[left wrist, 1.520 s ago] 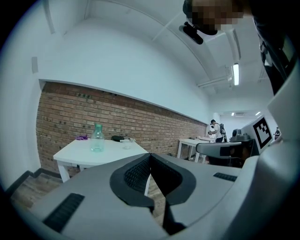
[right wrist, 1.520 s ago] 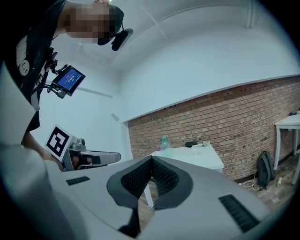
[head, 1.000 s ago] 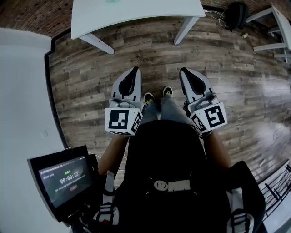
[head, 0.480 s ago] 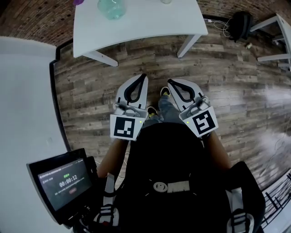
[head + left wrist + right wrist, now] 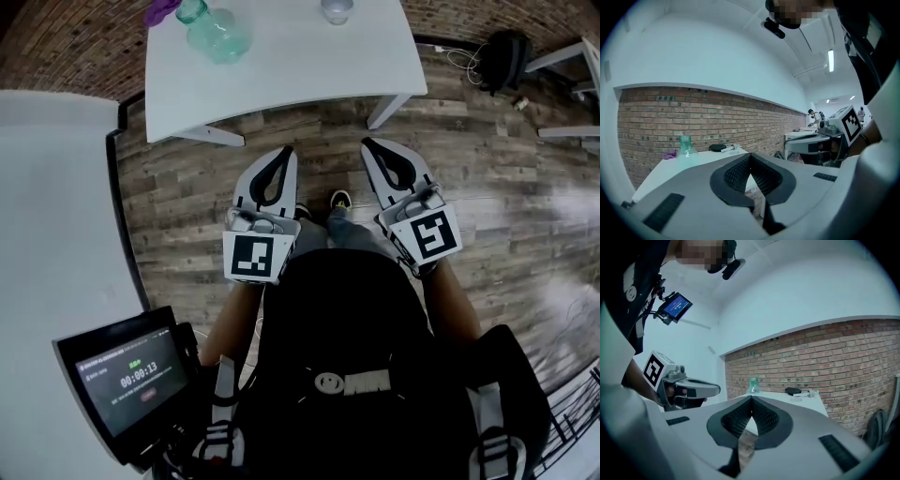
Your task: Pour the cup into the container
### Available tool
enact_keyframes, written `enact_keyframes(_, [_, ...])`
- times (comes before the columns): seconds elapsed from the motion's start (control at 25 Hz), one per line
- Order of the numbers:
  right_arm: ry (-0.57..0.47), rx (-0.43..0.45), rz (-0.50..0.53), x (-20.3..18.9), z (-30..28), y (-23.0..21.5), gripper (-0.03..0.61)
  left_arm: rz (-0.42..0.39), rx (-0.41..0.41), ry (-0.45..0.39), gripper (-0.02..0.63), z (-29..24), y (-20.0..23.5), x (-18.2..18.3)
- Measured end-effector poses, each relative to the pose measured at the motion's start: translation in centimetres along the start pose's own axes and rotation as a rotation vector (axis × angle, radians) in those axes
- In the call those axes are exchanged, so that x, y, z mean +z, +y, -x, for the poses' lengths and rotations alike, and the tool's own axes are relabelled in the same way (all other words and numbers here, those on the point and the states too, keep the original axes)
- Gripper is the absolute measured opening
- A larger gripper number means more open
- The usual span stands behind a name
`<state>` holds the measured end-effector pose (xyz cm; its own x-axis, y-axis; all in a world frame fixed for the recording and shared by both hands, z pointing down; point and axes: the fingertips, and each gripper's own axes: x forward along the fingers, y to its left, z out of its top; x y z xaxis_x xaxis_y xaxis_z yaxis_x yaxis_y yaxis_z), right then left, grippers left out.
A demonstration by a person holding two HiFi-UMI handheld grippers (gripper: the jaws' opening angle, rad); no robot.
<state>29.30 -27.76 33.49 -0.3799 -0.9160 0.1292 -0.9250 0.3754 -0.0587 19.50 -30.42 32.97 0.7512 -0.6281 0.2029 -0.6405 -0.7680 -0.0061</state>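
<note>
Short of the white worktop at the top of the frame, above the plank floor: left gripper and right gripper, side by side at mid-frame, each with jaws pressed together on nothing, tips aimed up-frame toward the worktop's near edge. On the worktop, well apart from both: the cup at top centre, cut by the frame's upper edge, and the green-tinted container at upper left, just beside a purple scrap. From the right gripper, the cup up-frame and a little to the left; from the left gripper, up-frame and to the right. By judgement, the right gripper a shade nearer the cup, the container more nearly in line with the left. In both gripper views, the container upright, neck uppermost, near the far end of the worktop before a brick wall; the cup too small there to read its posture. Nothing yet in hand, so likely next: a reach up-frame with jaws spread, cup taken from the side with its long axis kept vertical, then carried left across the worktop to the container's mouth.
</note>
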Motion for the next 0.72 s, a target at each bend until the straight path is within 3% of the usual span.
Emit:
enact_keyframes(0.4, [-0.001, -0.033, -0.103, -0.5, -4.2, -3.2, 0.003, 0.039, 0.021, 0.003, 0.002, -3.9, 4.9, -0.4])
enact_keyframes(0.72, [0.031, -0.085, -0.071, 0.1, -13.7, -6.2, 0.003, 0.071, -0.007, -0.015, 0.002, -9.3, 14.2, 0.3])
